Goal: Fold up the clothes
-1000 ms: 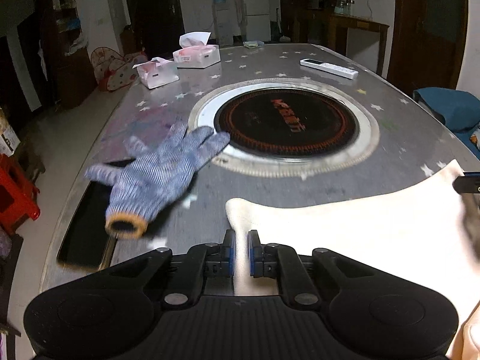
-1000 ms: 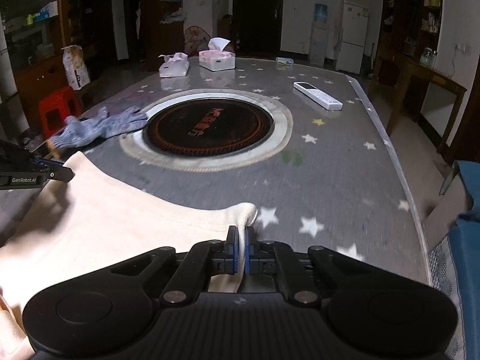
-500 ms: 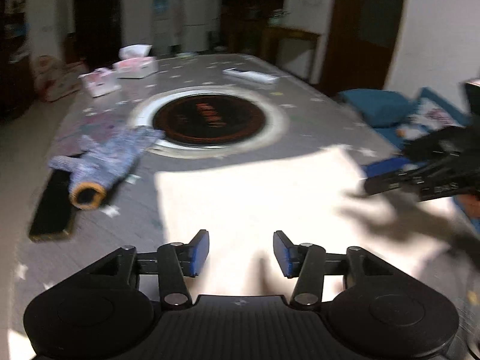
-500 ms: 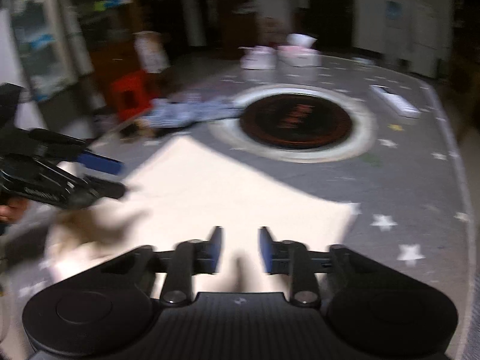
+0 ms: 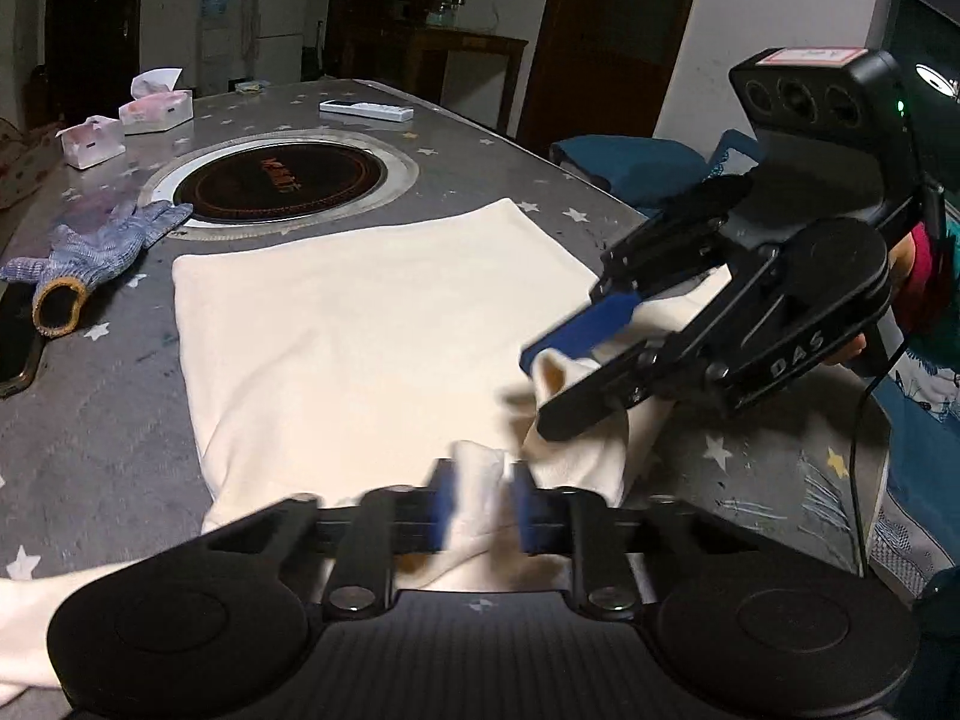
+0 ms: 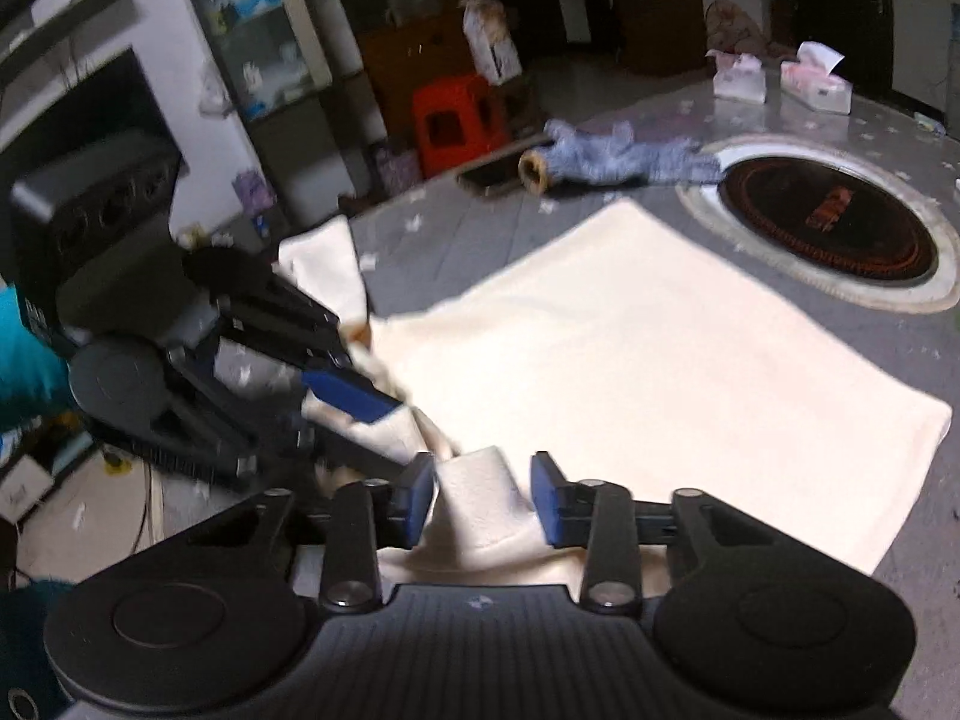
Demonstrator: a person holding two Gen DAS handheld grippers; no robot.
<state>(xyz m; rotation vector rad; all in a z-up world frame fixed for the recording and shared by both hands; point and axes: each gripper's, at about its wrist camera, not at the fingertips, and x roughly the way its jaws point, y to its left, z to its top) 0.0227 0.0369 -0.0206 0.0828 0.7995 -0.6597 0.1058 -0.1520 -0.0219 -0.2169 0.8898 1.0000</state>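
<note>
A cream garment point(image 5: 372, 324) lies flat on the grey star-patterned table point(image 5: 510, 174), its near edge bunched up. My left gripper point(image 5: 485, 501) is shut on a raised fold of that near edge. In the right wrist view the left gripper point(image 6: 399, 429) comes in from the left with cloth in its tips. The jaws of my right gripper point(image 6: 483, 498) are closing on a fold of the garment point(image 6: 660, 372) that fills the gap between the pads. Seen from the left wrist, the right gripper point(image 5: 549, 372) has cloth draping from it. The two grippers are close together.
A blue knitted glove point(image 5: 102, 252) and a dark phone point(image 5: 15, 348) lie left of the garment. A round black cooktop point(image 5: 282, 180) is set in the table beyond it. Two tissue boxes point(image 5: 156, 111) and a white remote point(image 5: 366, 111) sit at the far end.
Both grippers let go of the garment's far corners, opened, swung back toward the near edge and each other, then closed on cloth there. The garment now lies spread flat.
</note>
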